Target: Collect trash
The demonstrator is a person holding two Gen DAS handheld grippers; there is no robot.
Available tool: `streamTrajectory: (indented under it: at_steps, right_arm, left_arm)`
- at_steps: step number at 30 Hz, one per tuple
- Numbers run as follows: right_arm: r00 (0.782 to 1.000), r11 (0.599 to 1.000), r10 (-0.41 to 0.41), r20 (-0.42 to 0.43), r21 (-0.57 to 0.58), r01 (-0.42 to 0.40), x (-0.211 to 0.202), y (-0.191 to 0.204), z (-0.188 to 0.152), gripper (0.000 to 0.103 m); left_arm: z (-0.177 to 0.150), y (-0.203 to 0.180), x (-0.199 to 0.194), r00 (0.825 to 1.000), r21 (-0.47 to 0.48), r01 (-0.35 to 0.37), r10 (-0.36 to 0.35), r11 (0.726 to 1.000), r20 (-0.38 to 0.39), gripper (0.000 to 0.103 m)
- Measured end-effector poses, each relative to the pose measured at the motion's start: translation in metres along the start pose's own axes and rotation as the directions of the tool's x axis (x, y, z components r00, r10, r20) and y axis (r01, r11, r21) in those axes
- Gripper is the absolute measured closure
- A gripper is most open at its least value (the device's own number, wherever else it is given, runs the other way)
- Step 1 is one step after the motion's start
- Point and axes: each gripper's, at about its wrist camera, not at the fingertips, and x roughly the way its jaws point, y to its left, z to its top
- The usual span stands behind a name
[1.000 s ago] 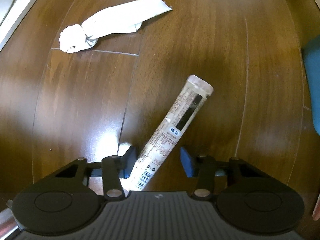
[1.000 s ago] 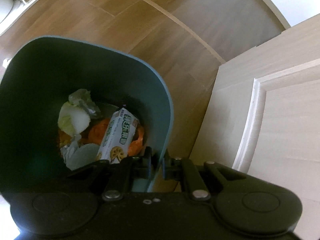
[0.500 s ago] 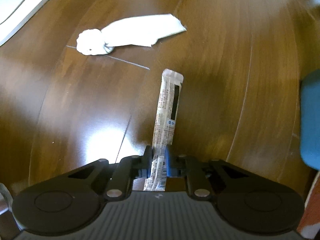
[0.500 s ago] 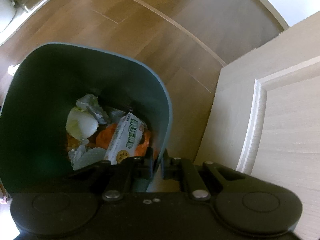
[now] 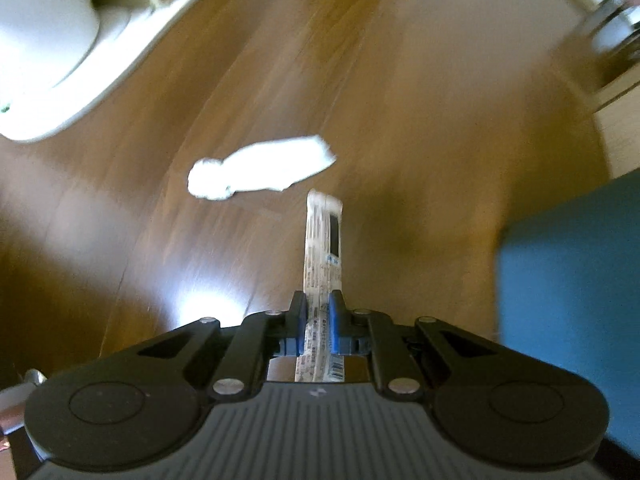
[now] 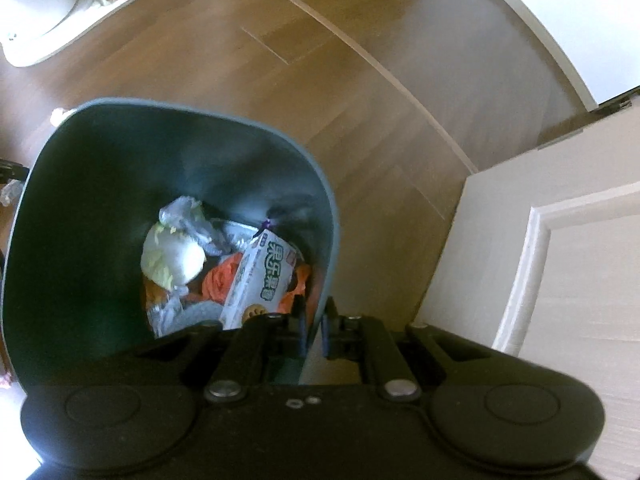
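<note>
Trash, item one: long narrow printed wrapper [image 5: 323, 248], pale with a dark panel and a barcode at its near end. Location: centre of the left wrist view, standing up from between the blue pads [image 5: 335, 320] of the left gripper [image 5: 319, 318], whose jaws are clamped tight on its lower part; the free end points toward the top of the frame, clear of the wooden floor [image 5: 420, 128].

Item two: white crumpled wrapper [image 5: 260, 168], knotted at one end, lying on the floor just above and left of the held wrapper's tip. Blurred.

Item three: teal trash bin [image 6: 80, 240], filling the left and centre of the right wrist view; a teal edge also shows at the right of the left wrist view. Contents: white snack box with green lettering [image 6: 260, 276], orange plastic [image 6: 218, 284], pale crumpled paper [image 6: 172, 260], grey foil scraps.

Right gripper [image 6: 314, 322]: jaws closed on the bin's near right rim, one finger inside, one outside.

Surroundings: pale panelled door [image 6: 560, 280] at right; white fixture [image 5: 44, 40] at upper left.
</note>
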Motion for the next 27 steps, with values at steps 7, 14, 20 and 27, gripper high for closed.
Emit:
streamTrajectory:
  at_steps: [7, 14, 20, 27]
  right_arm:
    - [1.0, 0.997, -0.016, 0.027, -0.076, 0.018, -0.005, 0.026, 0.013, 0.098]
    - [0.998, 0.988, -0.007, 0.059, -0.151, 0.016, -0.008, 0.044, 0.021, 0.099]
    - [0.999, 0.999, -0.03, 0.023, -0.019, 0.03, 0.015, 0.005, 0.01, 0.101]
    - [1.0, 0.998, -0.001, 0.016, 0.059, 0.0, 0.031, -0.025, -0.007, 0.097]
  left_arm:
    - [-0.005, -0.026, -0.104, 0.977, 0.07, 0.149, -0.158, 0.986, 0.145, 0.097]
    - [-0.013, -0.03, -0.152, 0.968, 0.087, 0.141, -0.155, 0.986, 0.195, 0.098]
    - [-0.02, -0.034, -0.121, 0.991, 0.089, 0.082, -0.091, 0.993, 0.101, 0.097]
    - [-0.006, -0.053, -0.034, 0.992, -0.002, 0.122, -0.122, 0.992, -0.039, 0.051]
